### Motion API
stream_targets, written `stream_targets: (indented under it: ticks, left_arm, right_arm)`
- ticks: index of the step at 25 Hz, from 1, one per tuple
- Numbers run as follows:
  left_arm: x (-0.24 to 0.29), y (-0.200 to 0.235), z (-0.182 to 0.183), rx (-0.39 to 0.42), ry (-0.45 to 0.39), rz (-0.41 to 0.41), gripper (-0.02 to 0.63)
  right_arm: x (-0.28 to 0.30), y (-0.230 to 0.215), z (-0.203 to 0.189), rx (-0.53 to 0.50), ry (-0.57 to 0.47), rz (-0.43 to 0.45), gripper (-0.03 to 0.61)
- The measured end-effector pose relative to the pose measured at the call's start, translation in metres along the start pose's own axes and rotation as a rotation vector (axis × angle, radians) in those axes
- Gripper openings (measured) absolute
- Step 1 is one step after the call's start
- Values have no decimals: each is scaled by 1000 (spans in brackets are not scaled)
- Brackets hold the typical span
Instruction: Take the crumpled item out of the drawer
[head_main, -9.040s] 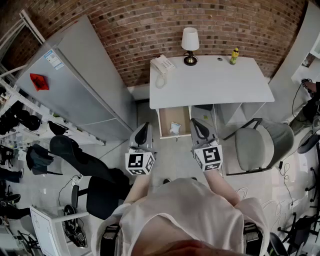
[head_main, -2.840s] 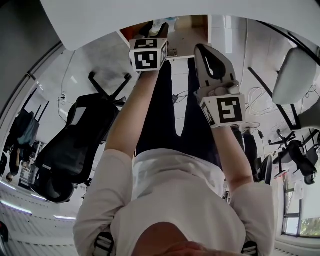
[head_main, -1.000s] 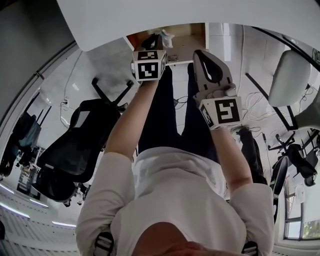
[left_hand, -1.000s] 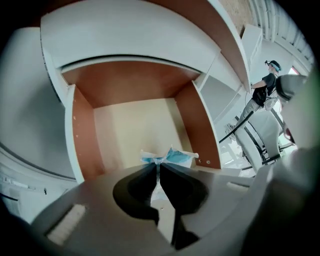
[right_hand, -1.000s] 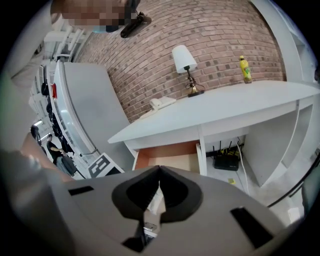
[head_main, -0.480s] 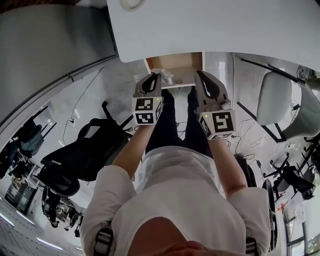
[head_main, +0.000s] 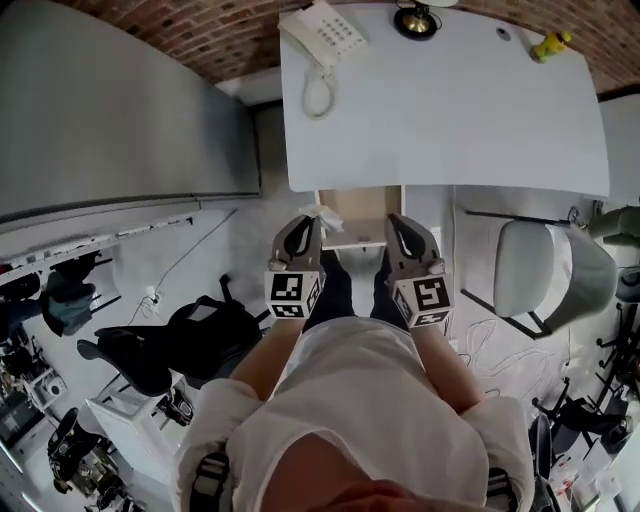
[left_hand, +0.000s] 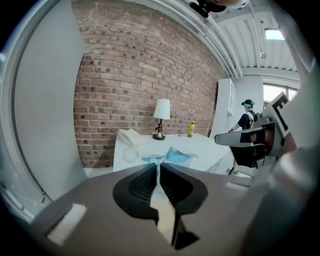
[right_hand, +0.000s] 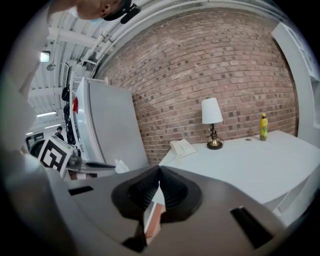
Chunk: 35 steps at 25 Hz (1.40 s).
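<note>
Grip matters most here: the left gripper (left_hand: 158, 169) has its jaws pinched on a thin fold of the crumpled item (left_hand: 172, 155), and the bulk fans out just past the tips. In my judgement a smooth carry is best, with the squeeze eased only once the item rests on the desk (head_main: 440, 110). The open drawer (head_main: 365, 212) lies below the tips. Both grippers point shallowly downward, side by side. The right gripper (right_hand: 159, 184) has its jaws pressed together on nothing
</note>
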<state>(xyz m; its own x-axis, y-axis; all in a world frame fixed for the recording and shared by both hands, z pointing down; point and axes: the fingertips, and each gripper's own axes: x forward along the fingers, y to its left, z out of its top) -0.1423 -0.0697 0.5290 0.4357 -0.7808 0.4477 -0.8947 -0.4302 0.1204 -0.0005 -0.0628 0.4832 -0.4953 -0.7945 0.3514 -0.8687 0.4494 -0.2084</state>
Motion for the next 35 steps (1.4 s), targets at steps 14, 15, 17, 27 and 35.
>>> stream_targets:
  ticks: [14, 15, 17, 27, 35]
  left_arm:
    - [-83, 22, 153, 46, -362, 97, 31]
    - [-86, 23, 164, 50, -386, 104, 31]
    - [-91, 25, 183, 72, -431, 117, 31]
    - [-112, 33, 218, 86, -505, 149, 31]
    - [-117, 28, 217, 85, -492, 131, 31]
  right_arm:
    - [-40, 19, 153, -133, -278, -13, -6]
    - [-42, 19, 162, -146, -296, -10, -6]
    - [-46, 20, 180, -160, -327, -3, -6]
    - [-52, 37, 213, -151, -364, 21, -6]
    - [-53, 41, 206, -166, -356, 10, -6]
